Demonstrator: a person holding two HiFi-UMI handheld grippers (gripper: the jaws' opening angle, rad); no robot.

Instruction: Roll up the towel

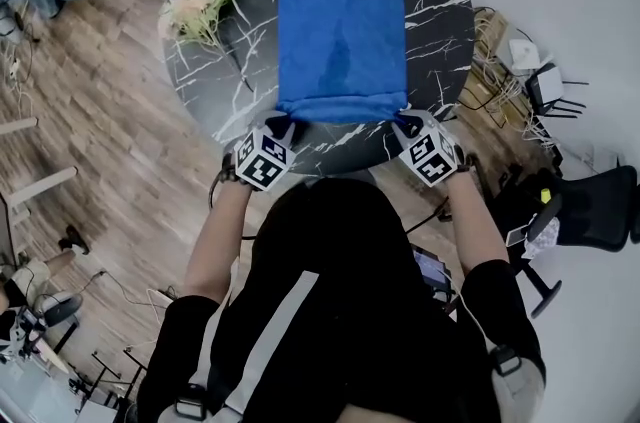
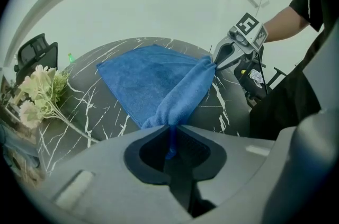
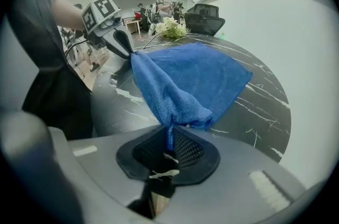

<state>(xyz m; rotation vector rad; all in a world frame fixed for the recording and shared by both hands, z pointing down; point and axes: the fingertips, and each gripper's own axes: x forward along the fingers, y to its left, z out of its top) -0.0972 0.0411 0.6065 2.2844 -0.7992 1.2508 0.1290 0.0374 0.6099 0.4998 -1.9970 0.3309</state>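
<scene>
**Blue towel flat on the table, near corners pinched on both sides**

The towel [image 1: 342, 51] is plain blue and fuzzy-looking, roughly square, and spread out on a round black table [image 1: 440, 1] with white marble veins. Most of it lies flat, with a faint darker crease running down the middle. The near edge is lifted off the top and pulled into a soft ridge between the two grippers.

The left gripper [image 1: 283, 119] has its jaws pressed together on the near left corner. In the left gripper view a thin strip of blue cloth runs straight down into the closed jaws. It's the same on the other side: the right gripper [image 1: 405, 121] is clamped on the near right corner, and the cloth bunches up just above its jaws in the right gripper view.

On edges and room, the towel's near edge sits close to the table's near rim, right in front of the person. Its far edge stops short of the far rim, so there's bare tabletop beyond it. There's also a bare strip to the right. On the left are some pale flowers [image 1: 200, 6], near the towel but not touching it. A black chair [image 1: 590, 206] stands off to the right, well clear of the table.
</scene>
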